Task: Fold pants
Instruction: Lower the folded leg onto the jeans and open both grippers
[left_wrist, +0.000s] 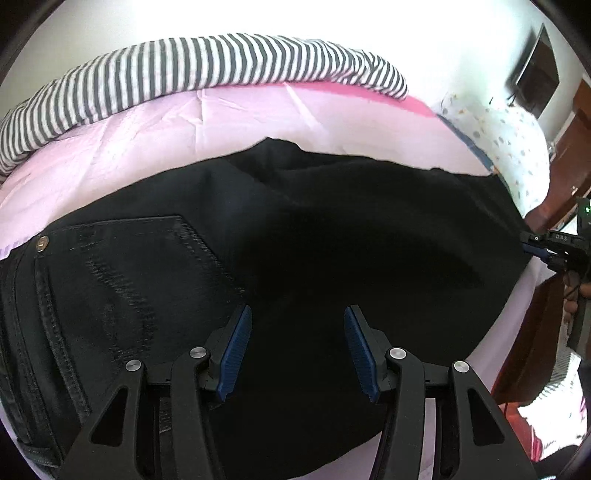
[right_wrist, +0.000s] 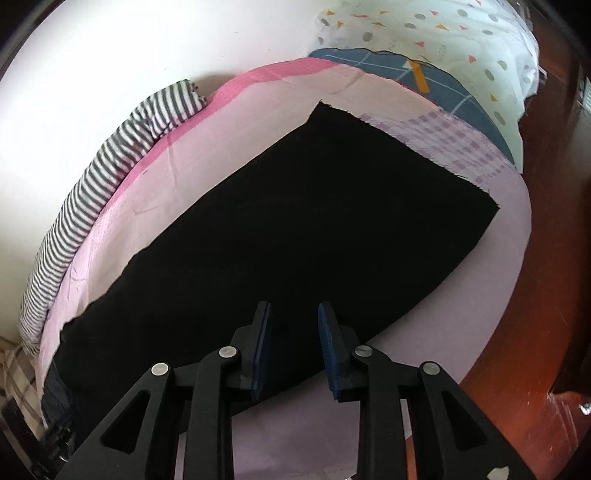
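Observation:
Black pants (left_wrist: 332, 240) lie spread on a pink bed sheet (left_wrist: 184, 122). In the left wrist view the waist end shows, with a back pocket (left_wrist: 147, 258) and a brass rivet at the left. My left gripper (left_wrist: 297, 317) is open and empty just above the seat. In the right wrist view the leg end of the pants (right_wrist: 314, 221) lies flat, its hem toward the pillow. My right gripper (right_wrist: 294, 314) is open and empty over the near edge of the leg. The right gripper also shows at the right edge of the left wrist view (left_wrist: 546, 247).
A striped blanket (left_wrist: 184, 70) lies bunched along the far side against the white wall. A patterned pillow (right_wrist: 461, 40) sits at the bed's head end. A brown wooden floor (right_wrist: 554, 258) lies beyond the mattress edge. A dark screen (left_wrist: 539, 70) hangs on the wall.

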